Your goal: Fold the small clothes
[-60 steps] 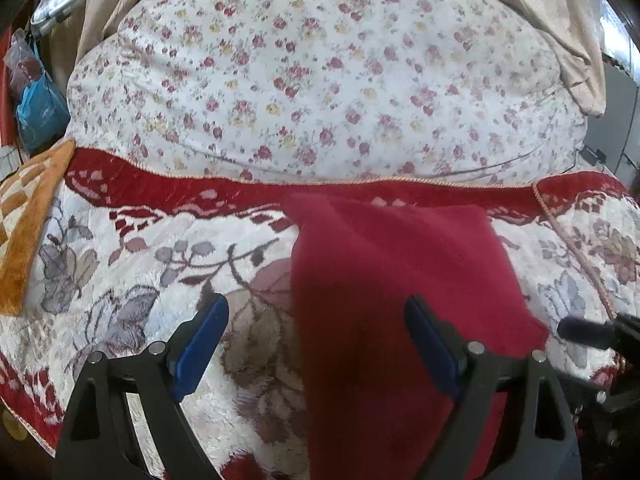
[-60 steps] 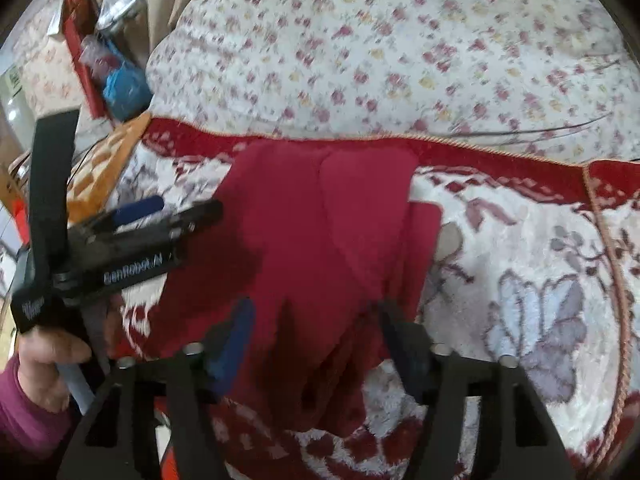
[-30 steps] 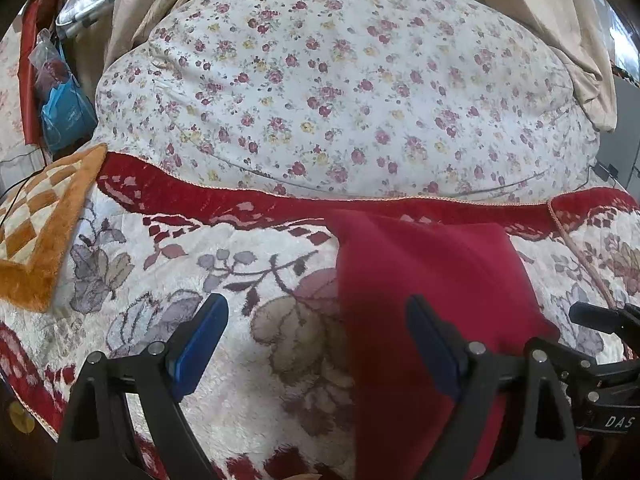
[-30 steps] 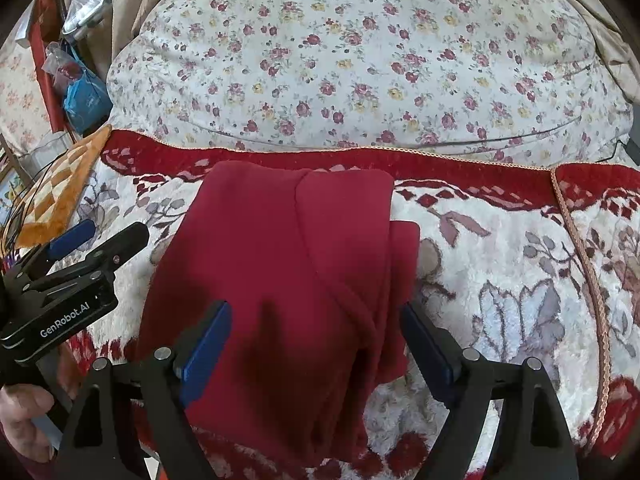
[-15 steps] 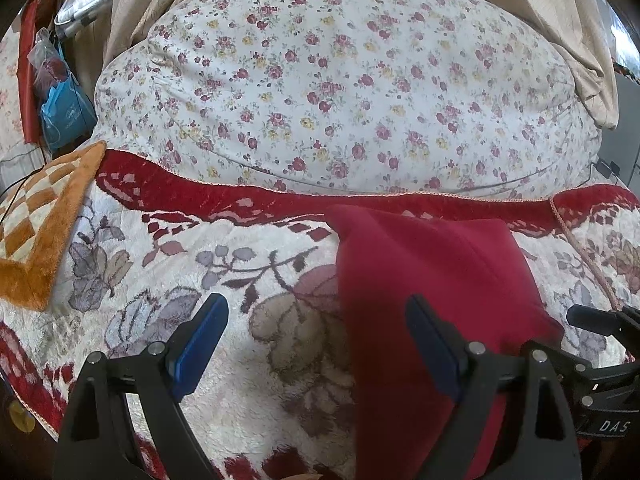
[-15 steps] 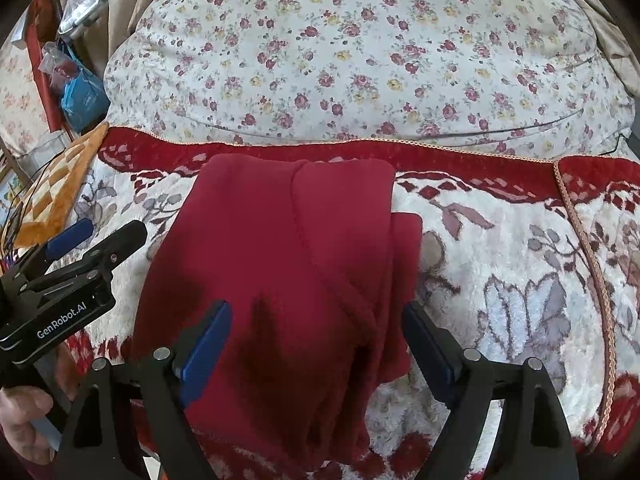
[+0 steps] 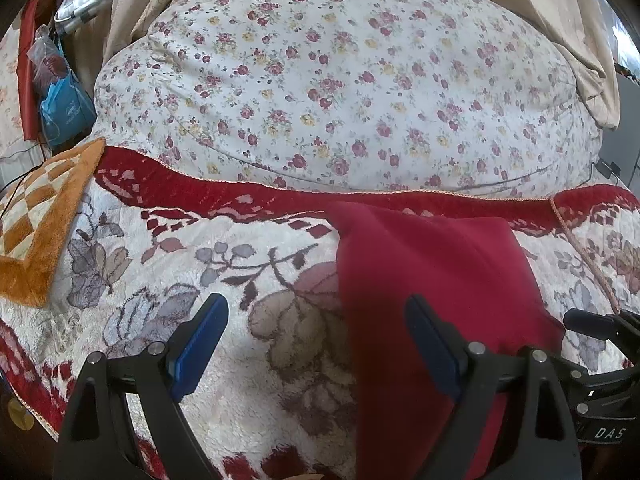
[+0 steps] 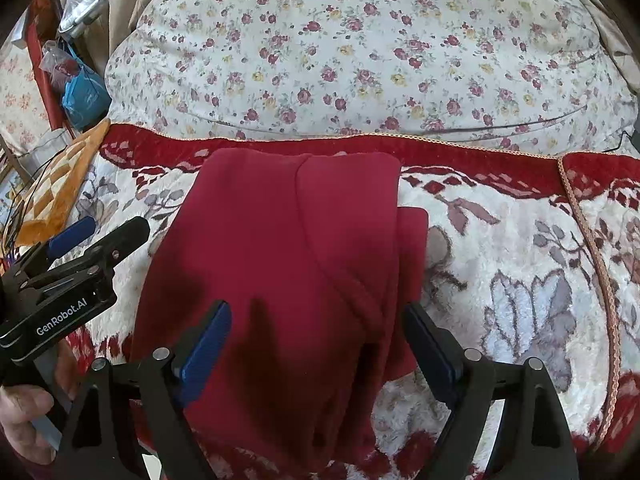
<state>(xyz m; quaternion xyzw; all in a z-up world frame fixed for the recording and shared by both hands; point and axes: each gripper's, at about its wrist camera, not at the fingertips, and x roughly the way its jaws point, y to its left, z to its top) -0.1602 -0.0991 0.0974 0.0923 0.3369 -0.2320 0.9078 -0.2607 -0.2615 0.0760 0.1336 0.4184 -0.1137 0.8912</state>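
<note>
A dark red garment (image 8: 288,248) lies folded lengthwise on the flowered blanket (image 8: 520,264), one layer lapped over the other along its right side. My right gripper (image 8: 316,328) is open and empty above its near end, fingers to either side. My left gripper (image 7: 316,324) is open and empty over the garment's left edge (image 7: 432,280), with the right finger above the cloth and the left finger above the blanket. The left gripper also shows in the right wrist view (image 8: 84,248), left of the garment.
A large flowered pillow or duvet (image 7: 344,92) fills the far side of the bed. An orange checked mat (image 7: 36,216) lies at the left. Bags (image 7: 64,104) and beige curtains (image 7: 132,4) stand beyond the bed's left corner.
Both grippers have drawn back from the garment and risen slightly. The right gripper, nearly shut two seconds ago, has opened wide. The garment lies still.
</note>
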